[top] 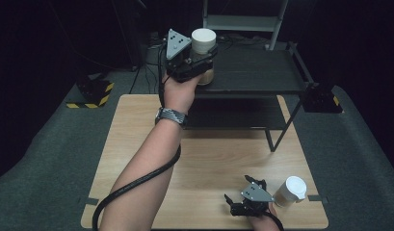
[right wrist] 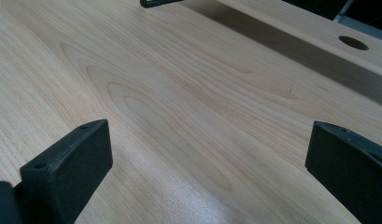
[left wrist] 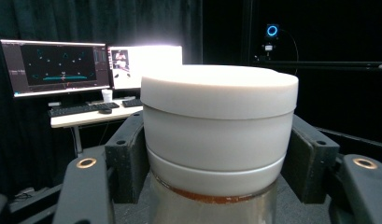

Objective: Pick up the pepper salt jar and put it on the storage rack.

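A jar with a white lid stands upright at the front left corner of the black shelf's top level. My left gripper is shut on it. In the left gripper view both jaws press the sides of the jar just under the lid. Whether its base rests on the shelf I cannot tell. A second white-lidded jar leans on the wooden table near the front right corner. Just left of it, my right gripper stands open low over the table, with bare wood between its jaws.
The black shelf has a lower level and stands on the table's far half. A yellow-and-black striped block and a black block sit on the grey floor beside the table. Monitors on a desk are far behind.
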Demonstrator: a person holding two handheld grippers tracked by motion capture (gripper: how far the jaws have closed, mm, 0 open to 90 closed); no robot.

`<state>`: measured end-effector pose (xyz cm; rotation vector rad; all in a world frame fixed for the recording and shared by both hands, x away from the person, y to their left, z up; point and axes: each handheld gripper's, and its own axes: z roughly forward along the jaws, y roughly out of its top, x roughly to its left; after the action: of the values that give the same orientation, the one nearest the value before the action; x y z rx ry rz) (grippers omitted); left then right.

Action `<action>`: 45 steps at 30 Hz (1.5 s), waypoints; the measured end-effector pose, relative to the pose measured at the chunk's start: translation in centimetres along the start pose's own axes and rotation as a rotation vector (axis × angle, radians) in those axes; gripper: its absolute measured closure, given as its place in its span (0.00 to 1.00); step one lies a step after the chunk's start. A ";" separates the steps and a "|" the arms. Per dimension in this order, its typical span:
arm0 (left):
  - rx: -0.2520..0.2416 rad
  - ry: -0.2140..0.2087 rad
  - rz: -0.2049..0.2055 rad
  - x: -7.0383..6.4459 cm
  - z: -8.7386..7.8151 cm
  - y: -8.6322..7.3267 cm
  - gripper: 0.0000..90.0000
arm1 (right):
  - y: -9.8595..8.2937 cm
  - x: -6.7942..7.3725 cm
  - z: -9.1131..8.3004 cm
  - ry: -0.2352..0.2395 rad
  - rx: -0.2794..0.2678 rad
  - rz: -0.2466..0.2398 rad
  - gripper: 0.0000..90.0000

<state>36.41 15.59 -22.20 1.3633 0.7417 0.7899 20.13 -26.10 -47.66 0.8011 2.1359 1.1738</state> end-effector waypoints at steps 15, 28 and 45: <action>0.015 0.000 0.015 0.2 0.0 0.3 0.37 | 0.0 0.0 0.0 -0.001 0.001 -0.004 0.00; 0.018 0.014 0.017 -0.8 -0.7 0.2 0.00 | 0.1 0.1 0.0 -0.001 0.006 -0.011 0.00; -0.004 -0.001 0.059 -1.4 -4.4 -0.3 0.00 | 0.1 0.2 0.0 -0.003 0.006 -0.020 0.00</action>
<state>32.00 16.78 -22.77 1.3875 0.7019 0.8371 20.02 -25.86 -47.62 0.7825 2.1414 1.1558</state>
